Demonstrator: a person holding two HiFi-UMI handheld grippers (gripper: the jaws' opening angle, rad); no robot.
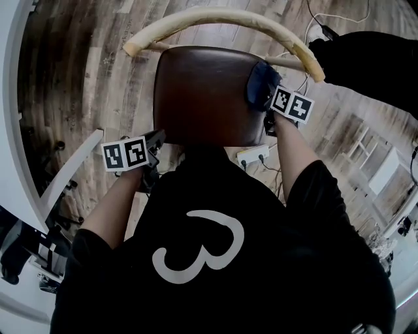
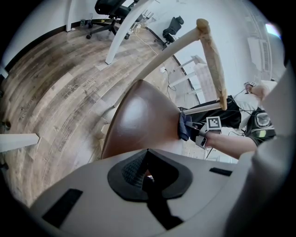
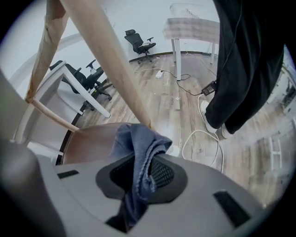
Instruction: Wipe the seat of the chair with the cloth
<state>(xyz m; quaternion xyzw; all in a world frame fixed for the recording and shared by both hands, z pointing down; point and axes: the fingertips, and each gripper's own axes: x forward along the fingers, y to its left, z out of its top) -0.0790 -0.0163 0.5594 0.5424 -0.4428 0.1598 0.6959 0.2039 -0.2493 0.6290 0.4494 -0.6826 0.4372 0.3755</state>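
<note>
R gripper clamps cloth at seat edge; the loose bunch could slip out mid-wipe. L gripper closed, empty.

Black short-sleeved shirt, white looped mark; grey left tongs, right tongs, black-white marker cubes.

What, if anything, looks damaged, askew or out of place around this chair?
Nothing looks spilled or broken. Two oddities: the chair's curved back rail seems wrapped in wrinkled pale covering, and a power strip lies on the floor by the seat.
</note>
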